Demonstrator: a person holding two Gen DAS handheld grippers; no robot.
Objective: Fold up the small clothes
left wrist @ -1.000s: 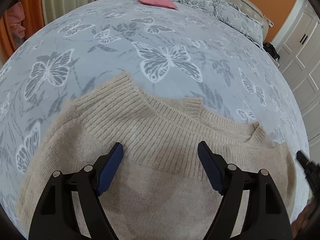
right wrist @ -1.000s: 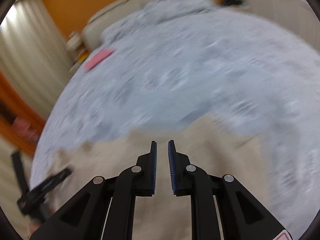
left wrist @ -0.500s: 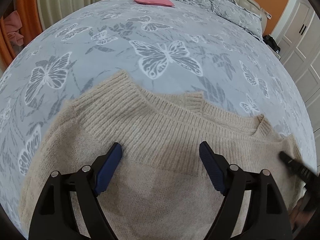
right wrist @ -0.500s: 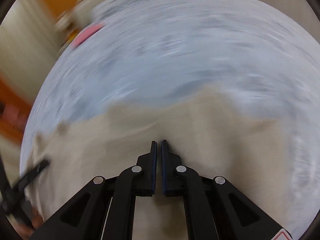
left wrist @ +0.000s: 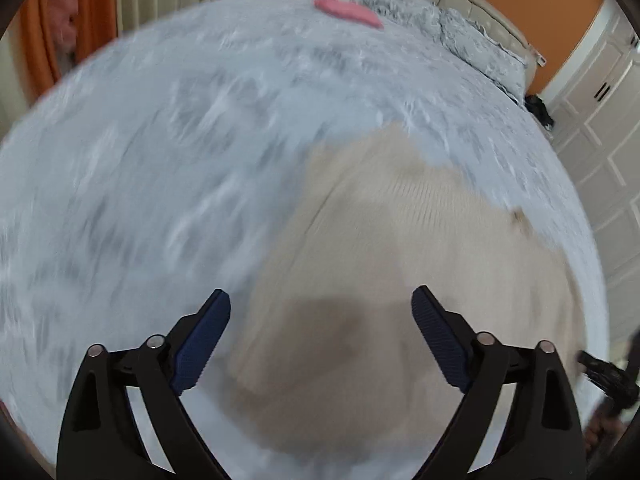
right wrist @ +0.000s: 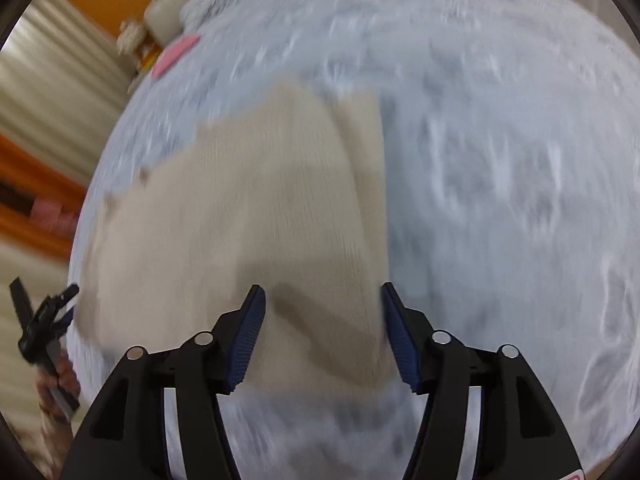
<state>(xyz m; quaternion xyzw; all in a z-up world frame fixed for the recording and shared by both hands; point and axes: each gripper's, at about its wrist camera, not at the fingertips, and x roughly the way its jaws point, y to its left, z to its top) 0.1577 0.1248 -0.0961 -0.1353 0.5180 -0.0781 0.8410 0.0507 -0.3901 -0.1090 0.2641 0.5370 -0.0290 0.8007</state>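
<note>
The beige knitted sweater (left wrist: 400,248) lies folded on the bed (left wrist: 160,160), on a grey patterned cover; both views are motion-blurred. The left gripper (left wrist: 321,320) hangs over the sweater's near left edge, its fingers (left wrist: 202,340) wide apart after just opening further, nothing between them. The right gripper (right wrist: 323,328) hangs over the near right edge, its fingers (right wrist: 248,336) having just parted, none pressing the knit. A pink item (left wrist: 346,11) lies well apart near the pillows (left wrist: 460,32).
</note>
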